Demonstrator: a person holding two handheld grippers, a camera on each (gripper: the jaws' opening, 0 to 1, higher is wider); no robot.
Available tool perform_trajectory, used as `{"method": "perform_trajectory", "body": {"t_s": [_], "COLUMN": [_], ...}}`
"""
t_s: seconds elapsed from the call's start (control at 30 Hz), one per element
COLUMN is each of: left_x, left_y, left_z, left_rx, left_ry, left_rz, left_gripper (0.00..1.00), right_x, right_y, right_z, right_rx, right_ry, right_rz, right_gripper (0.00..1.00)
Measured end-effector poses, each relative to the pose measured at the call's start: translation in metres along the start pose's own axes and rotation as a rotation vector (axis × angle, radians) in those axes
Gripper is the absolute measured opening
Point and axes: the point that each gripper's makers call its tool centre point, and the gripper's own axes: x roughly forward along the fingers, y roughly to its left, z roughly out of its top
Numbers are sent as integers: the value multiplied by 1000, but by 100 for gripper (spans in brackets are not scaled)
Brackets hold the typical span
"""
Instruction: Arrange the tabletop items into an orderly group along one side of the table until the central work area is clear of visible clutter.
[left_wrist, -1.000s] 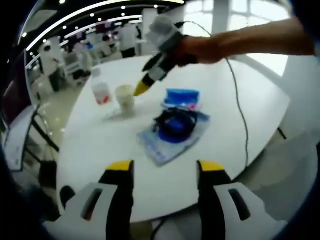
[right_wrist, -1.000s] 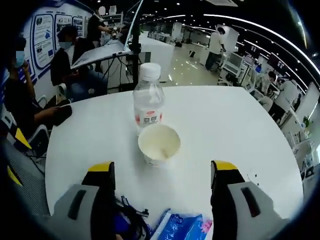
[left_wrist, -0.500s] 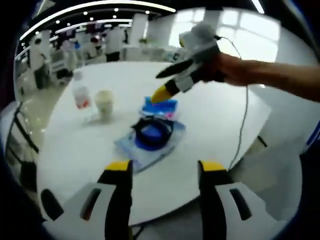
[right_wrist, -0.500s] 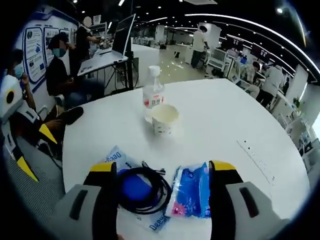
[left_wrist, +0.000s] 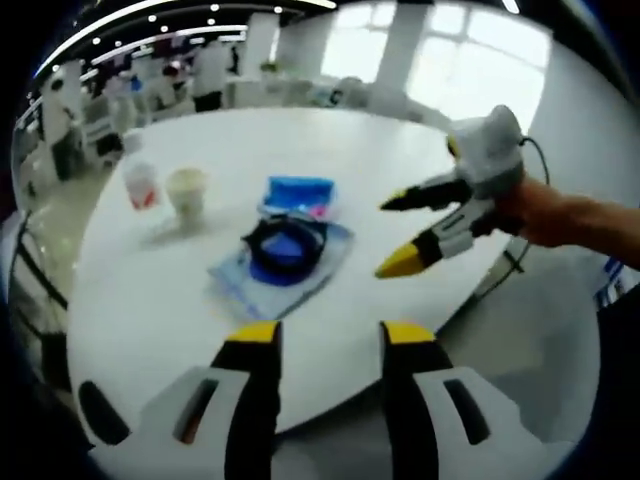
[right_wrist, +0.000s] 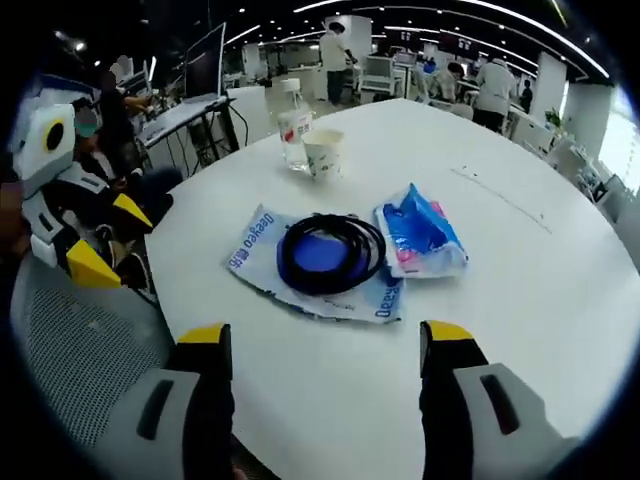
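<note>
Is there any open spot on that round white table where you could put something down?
Plenty. The near edge of the table, between the right gripper and the blue packet under the black cable coil, is bare. So is the far right side past the blue pouch. It is crowded mid-table, and around the paper cup beside the bottle.

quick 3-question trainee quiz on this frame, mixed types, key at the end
1. True or false: the black cable coil lies on the flat blue packet.
2. What stands right next to the paper cup?
3. The right gripper is: A) open, B) shut on the tissue pack.

Key: 1 true; 2 the water bottle; 3 A.
</note>
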Motion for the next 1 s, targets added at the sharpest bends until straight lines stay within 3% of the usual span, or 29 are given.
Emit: {"method": "perform_trajectory", "body": {"t_s": [0.2,0.3,0.4,0.5,0.63,0.7,0.73,0.8,0.87,1.0], "left_x": [-3,-2,-1,2,-2,-2,-4,-6,-5,-9], "left_y": [6,11,8,8,10,18,30,40,43,54], "left_z": [4,3,2,1,9,9,4,4,3,-4], "left_rx": [-13,-30,-73,-76,-55,-60,-54,-56,-82,-163], "left_ry": [-32,-29,-29,-21,-64,-67,-43,-49,-41,-26], "left_rz": [21,30,-4,-10,-2,41,108,162,170,211], "left_gripper": [43,46,50,58,68,68,68,68,68,58], "right_x": [-4,-1,-1,-1,0,0,1,1,1,3], "right_y": [10,11,15,21,25,26,28,34,38,52], "right_z": [-7,-3,3,8,7,3,3,-1,1,-6], "right_rx": [95,93,100,91,54,65,76,98,84,31], "right_ry": [-16,-28,-47,-64,-64,-72,-87,-72,-89,-64], "right_rz": [-22,-33,-25,-4,27,45,62,95,104,154], "right_gripper": [77,77,78,81,82,83,83,83,84,84]}}
